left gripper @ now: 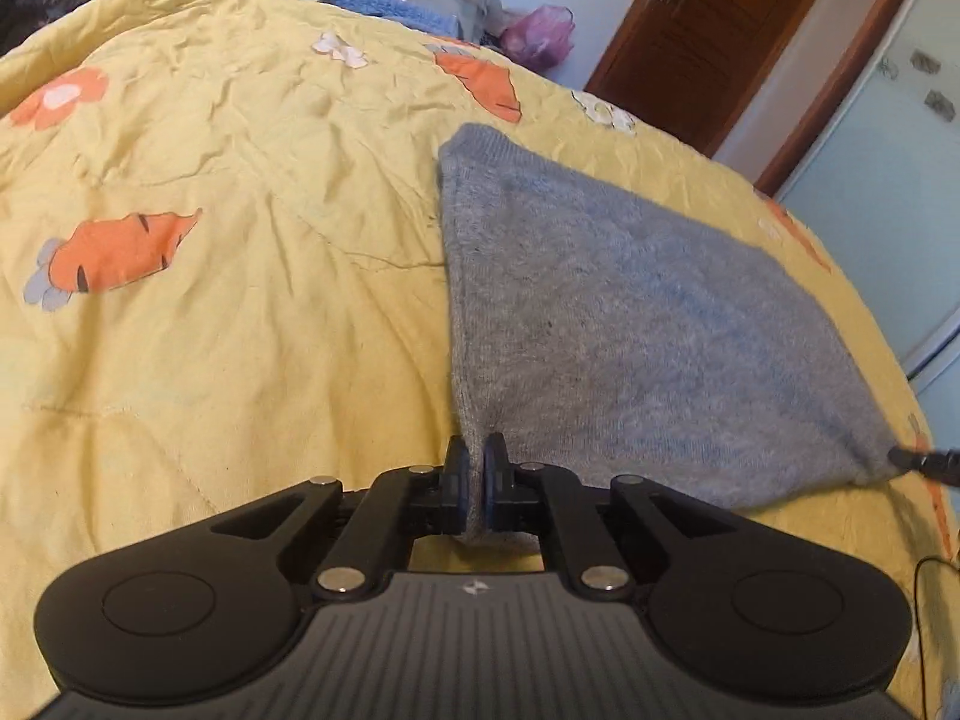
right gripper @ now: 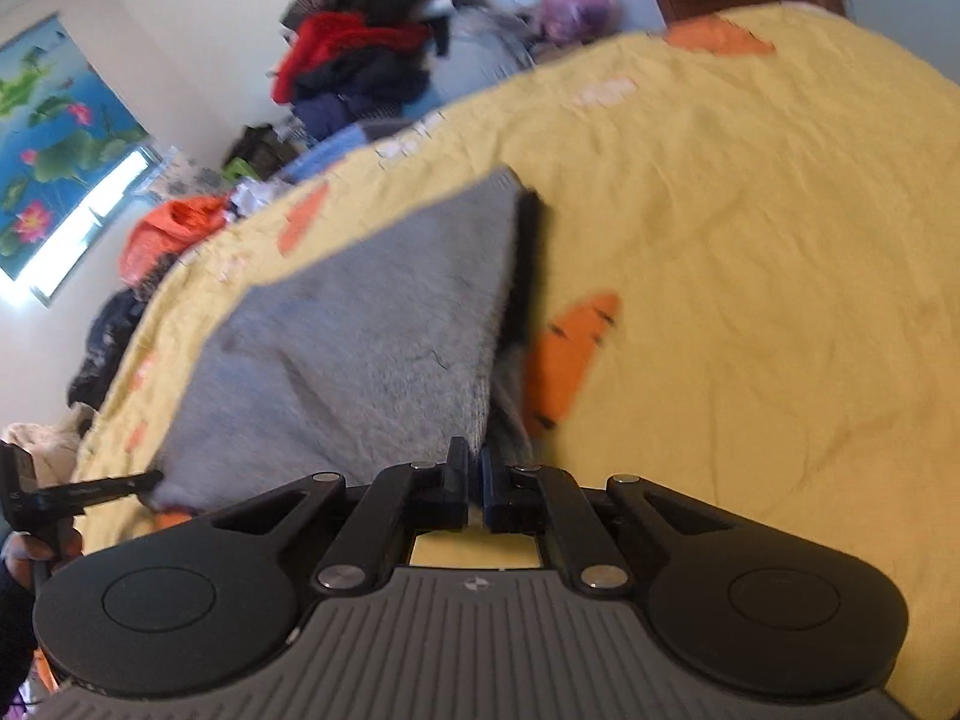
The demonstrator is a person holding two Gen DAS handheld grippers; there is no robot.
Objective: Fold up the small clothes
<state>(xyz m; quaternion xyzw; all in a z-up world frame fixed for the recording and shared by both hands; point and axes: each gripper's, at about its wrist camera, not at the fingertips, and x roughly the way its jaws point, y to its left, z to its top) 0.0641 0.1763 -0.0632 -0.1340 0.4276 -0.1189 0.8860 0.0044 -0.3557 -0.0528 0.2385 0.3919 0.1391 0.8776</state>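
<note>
Nearest to you in the left wrist view, your left gripper point(left gripper: 477, 450) has its jaws pinched together on one near corner of the grey knit garment point(left gripper: 630, 324), and a fold of the cloth hangs down between the blue pads. In the right wrist view your right gripper point(right gripper: 474, 456) is likewise clamped tight on the other near corner, with grey cloth bunched between its fingers. No open gap shows in either pair of jaws.

The garment stretches between your two grippers. In the left wrist view the right gripper's black tip shows at the far right edge, where the cloth comes to a point. In the right wrist view the left gripper shows at the lower left, touching the cloth's corner, with your hand point(right gripper: 27, 552) wrapped around its handle.

Beyond the grippers, the garment spreads flat and away from you on the yellow quilt point(left gripper: 240, 300), tapering to a ribbed far end. A dark band point(right gripper: 528, 252) runs along its right edge in the blurred right wrist view; what it is cannot be told.

The quilt is printed with orange carrots point(left gripper: 120, 252) and pale flowers. Past the bed's far edge lie piled clothes point(right gripper: 360, 48), a pinkish-purple plastic bag point(left gripper: 540, 33) and a brown wooden door point(left gripper: 720, 30).
</note>
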